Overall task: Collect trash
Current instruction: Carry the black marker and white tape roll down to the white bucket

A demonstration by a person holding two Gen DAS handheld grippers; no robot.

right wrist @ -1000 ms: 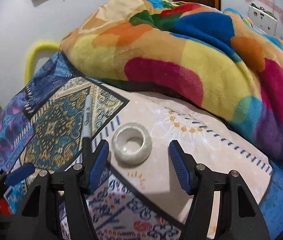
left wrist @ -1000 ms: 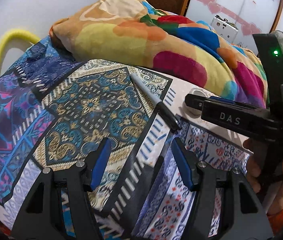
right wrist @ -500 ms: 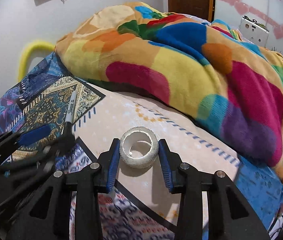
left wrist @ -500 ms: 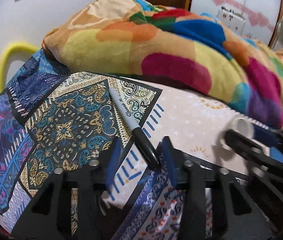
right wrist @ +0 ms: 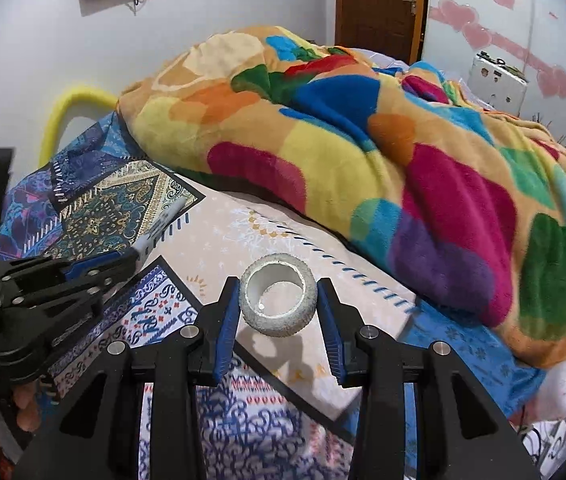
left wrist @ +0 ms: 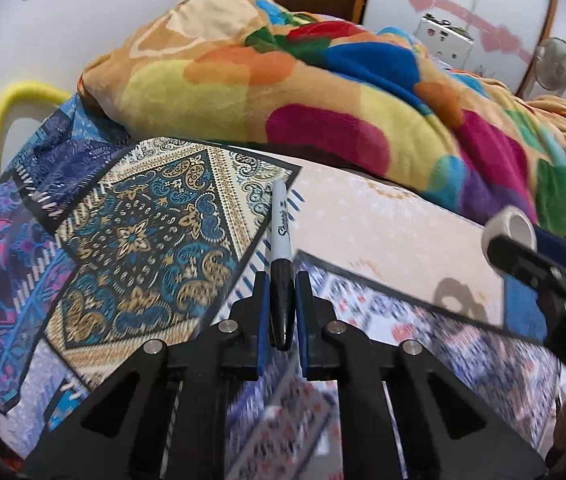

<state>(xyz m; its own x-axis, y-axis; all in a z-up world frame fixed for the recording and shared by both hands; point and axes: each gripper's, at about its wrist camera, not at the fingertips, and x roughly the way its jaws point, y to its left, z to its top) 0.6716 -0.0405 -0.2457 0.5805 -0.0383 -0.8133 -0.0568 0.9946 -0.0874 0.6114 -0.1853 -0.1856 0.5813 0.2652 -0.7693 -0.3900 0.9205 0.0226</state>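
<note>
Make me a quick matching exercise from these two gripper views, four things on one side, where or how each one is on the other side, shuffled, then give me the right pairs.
Things:
1. marker
2. tape roll
3. fleece blanket
4. yellow tube

Places or states:
A. heaped along the far side of the bed
B. clamped in the left gripper
C. curving up by the wall, beyond the bed
D. clamped in the right gripper, lifted off the sheet

Pairs: 1-B, 2-D, 3-A, 4-C
</note>
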